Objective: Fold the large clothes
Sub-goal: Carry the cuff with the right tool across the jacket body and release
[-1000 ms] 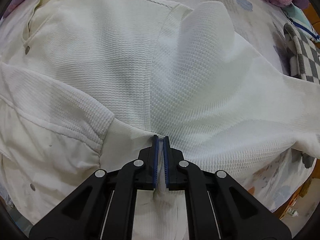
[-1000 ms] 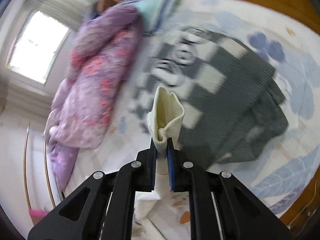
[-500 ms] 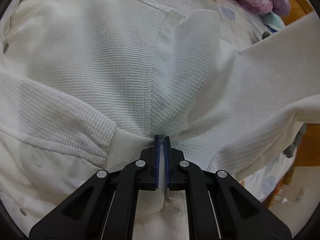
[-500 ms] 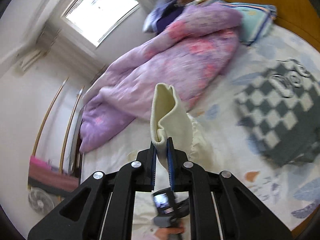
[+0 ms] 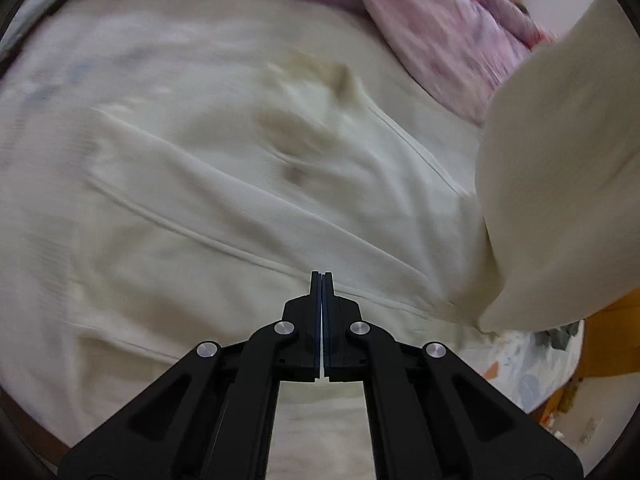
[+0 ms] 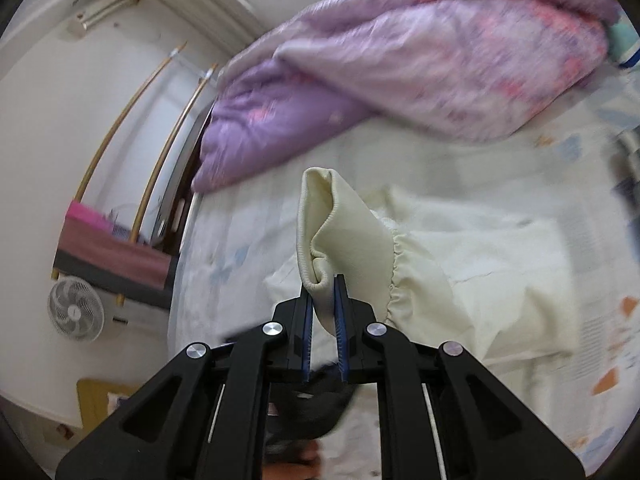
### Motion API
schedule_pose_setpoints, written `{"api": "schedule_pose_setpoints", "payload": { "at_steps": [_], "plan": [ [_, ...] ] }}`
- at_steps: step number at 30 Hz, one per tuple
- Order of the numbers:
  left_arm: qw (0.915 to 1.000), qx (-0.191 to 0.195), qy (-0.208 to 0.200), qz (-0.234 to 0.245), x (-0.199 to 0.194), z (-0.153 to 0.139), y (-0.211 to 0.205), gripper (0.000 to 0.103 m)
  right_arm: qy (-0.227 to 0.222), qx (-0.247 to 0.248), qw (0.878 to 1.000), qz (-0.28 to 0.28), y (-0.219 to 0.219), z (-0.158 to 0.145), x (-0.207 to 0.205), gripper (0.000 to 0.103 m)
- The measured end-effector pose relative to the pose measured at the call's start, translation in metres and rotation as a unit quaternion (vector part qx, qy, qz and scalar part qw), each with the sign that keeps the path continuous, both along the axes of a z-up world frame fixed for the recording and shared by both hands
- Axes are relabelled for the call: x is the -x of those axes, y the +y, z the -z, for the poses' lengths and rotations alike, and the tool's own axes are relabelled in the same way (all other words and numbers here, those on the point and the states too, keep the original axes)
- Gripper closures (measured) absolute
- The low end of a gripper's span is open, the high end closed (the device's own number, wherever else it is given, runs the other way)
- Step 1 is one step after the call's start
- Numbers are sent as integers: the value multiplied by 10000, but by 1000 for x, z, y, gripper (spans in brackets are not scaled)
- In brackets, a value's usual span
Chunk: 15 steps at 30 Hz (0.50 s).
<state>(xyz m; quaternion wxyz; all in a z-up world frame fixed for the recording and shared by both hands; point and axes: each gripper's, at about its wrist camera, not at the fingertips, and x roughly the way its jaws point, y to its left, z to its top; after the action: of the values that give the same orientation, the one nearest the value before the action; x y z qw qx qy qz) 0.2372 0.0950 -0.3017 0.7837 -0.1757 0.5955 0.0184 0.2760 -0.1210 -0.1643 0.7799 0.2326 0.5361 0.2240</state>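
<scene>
A large cream-white garment (image 5: 208, 208) lies spread over the bed and fills the left wrist view. My left gripper (image 5: 322, 280) is shut just above a seam of it; no fabric shows between its pads. One sleeve (image 5: 560, 184) rises at the right of that view. My right gripper (image 6: 324, 292) is shut on the ribbed cuff (image 6: 332, 236) of that sleeve and holds it above the garment's body (image 6: 500, 264).
A purple and pink quilt (image 6: 400, 64) lies bunched along the far side of the bed. The printed bedsheet (image 6: 224, 256) shows around the garment. A white fan (image 6: 76, 308) stands on the floor at the left, by a wall.
My left gripper has let go of the fabric it pinched and swung over the garment. My right gripper has carried the cuff across, over the garment's body.
</scene>
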Motion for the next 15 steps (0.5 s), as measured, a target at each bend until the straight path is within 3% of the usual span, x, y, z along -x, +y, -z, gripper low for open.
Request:
{"api": "schedule_pose_setpoints", "payload": {
  "at_steps": [6, 11, 13, 14, 15],
  "plan": [
    [9981, -234, 134, -545, 8, -8, 84, 102, 620, -139, 9976, -274, 80, 67, 18, 93],
    [9953, -144, 367, -884, 14, 12, 131, 102, 951, -290, 9925, -713, 124, 116, 25, 89],
    [9937, -200, 536, -961, 15, 22, 139, 100, 1349, -204, 9859, -970, 138, 141, 26, 86],
    [9932, -162, 594, -986, 18, 28, 143, 98, 1546, -283, 9822, -1030, 140, 152, 27, 72],
    [9930, -108, 615, -1007, 18, 33, 144, 91, 1707, -340, 9793, -1033, 140, 159, 27, 30]
  ]
}}
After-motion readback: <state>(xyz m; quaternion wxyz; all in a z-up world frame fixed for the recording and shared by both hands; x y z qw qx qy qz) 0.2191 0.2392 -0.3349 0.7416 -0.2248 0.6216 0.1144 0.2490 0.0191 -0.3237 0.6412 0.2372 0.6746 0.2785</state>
